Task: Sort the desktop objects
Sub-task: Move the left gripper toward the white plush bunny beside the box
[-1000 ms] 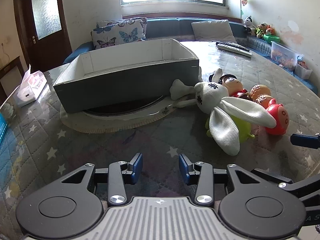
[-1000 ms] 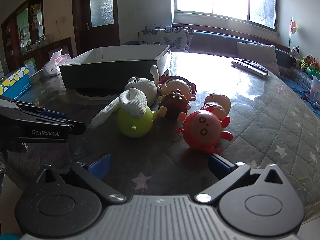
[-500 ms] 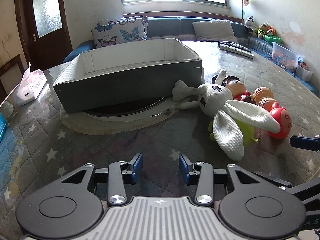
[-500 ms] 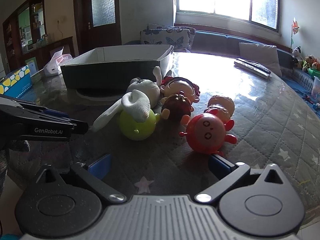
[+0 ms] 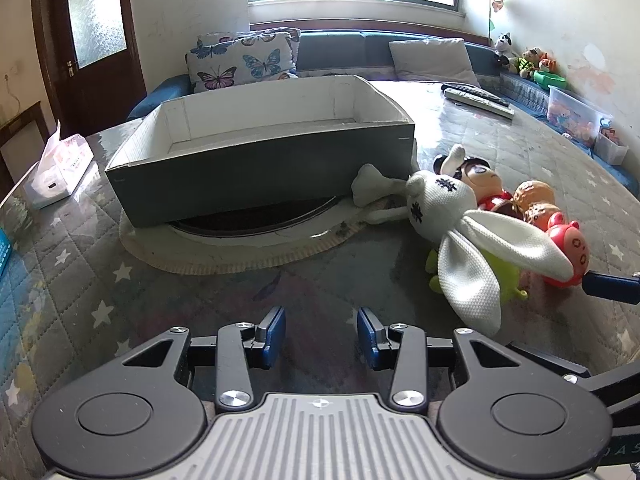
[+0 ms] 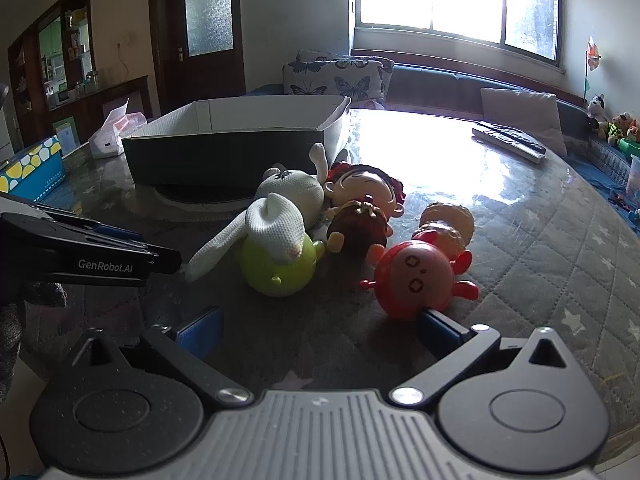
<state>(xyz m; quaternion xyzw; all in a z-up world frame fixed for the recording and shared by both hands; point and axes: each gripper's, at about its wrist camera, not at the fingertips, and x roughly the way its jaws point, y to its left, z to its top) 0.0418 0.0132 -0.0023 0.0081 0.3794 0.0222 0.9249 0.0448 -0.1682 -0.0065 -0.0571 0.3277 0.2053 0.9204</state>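
Pre-grasp: my right gripper (image 6: pixel 320 324) is spread wide, empty, right pad touching the red toy (image 6: pixel 416 280) — I'd straddle, clamp, then lift to the box (image 6: pixel 236 136). Left gripper (image 5: pixel 321 336) parted, empty.

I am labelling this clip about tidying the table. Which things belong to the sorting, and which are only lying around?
For the job:
- grey box
- white rabbit plush
- green toy
- red round toy
- dark-haired doll
- brown toy
- orange toy

Lying about:
- tissue pack
- remote controls
- butterfly cushions

text: "GenRobot.AI" | on: left claw (image 6: pixel 160 258) side (white lettering) | other text: unreadable
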